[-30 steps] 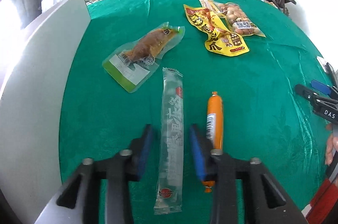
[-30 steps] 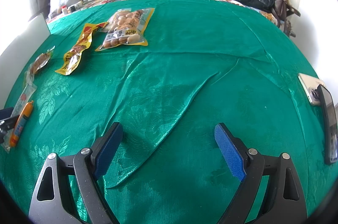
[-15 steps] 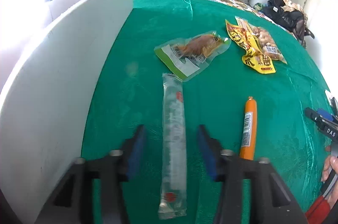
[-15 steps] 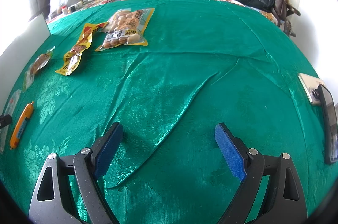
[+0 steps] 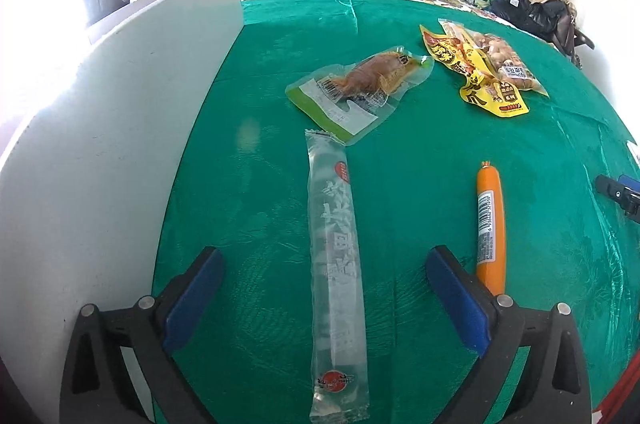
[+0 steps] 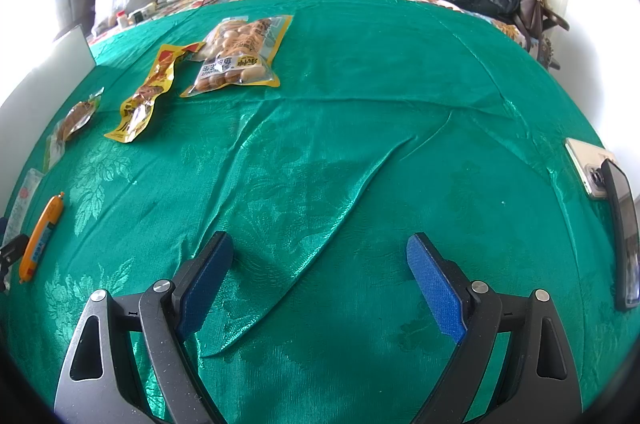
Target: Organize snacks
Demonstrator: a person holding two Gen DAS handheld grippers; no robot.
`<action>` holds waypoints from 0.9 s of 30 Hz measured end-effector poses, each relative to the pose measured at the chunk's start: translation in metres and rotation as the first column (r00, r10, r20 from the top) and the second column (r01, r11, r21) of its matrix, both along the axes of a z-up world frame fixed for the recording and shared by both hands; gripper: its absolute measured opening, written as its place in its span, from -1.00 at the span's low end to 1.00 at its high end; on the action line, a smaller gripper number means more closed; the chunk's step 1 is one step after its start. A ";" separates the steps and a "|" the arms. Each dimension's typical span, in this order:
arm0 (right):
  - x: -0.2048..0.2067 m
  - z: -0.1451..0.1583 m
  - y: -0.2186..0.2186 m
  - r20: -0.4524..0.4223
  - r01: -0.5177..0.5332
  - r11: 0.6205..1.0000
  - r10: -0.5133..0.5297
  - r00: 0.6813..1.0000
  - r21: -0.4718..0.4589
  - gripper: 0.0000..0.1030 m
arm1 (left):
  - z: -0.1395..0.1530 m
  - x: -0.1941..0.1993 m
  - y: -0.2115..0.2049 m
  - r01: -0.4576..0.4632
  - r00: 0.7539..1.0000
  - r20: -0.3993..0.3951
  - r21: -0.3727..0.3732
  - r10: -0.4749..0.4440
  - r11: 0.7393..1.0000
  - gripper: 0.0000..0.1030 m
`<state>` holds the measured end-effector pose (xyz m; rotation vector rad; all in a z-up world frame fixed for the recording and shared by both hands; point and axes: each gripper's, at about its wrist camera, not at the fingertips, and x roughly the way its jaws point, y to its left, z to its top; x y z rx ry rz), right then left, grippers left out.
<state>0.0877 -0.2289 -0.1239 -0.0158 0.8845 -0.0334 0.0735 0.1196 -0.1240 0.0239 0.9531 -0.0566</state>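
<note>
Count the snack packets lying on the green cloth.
5: clear long packet between left gripper's fingers, orange sausage beside it, green-edged pouch beyond, yellow packet and peanut bag farthest.

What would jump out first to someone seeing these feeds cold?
The shiny green cloth fills both views. In the left wrist view, a long clear snack packet lies between the open left gripper's fingers, with an orange sausage stick just to its right. The open right gripper hovers over bare, wrinkled cloth.

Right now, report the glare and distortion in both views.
Left wrist view: the window side at left is blown out white, washing the white board; the fisheye bows its edge. Right wrist view: glare on both sides, sheen on the green cloth, dark rounded corners.
</note>
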 end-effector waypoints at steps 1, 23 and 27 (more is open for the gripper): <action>0.000 0.000 0.000 0.000 0.000 1.000 0.000 1.000 -0.001 0.77 | -0.002 0.002 -0.001 0.000 1.000 0.000 0.000 0.000 1.000 0.96; 0.027 0.015 0.187 -0.214 -0.250 0.925 0.316 0.924 0.285 0.39 | 0.004 -0.037 0.009 -0.018 0.999 -0.041 -0.025 0.017 1.000 0.51; 0.021 0.006 0.212 -0.244 -0.304 0.944 0.327 0.913 0.128 -0.15 | 0.004 -0.035 0.008 -0.004 1.000 -0.023 -0.038 0.003 0.999 0.42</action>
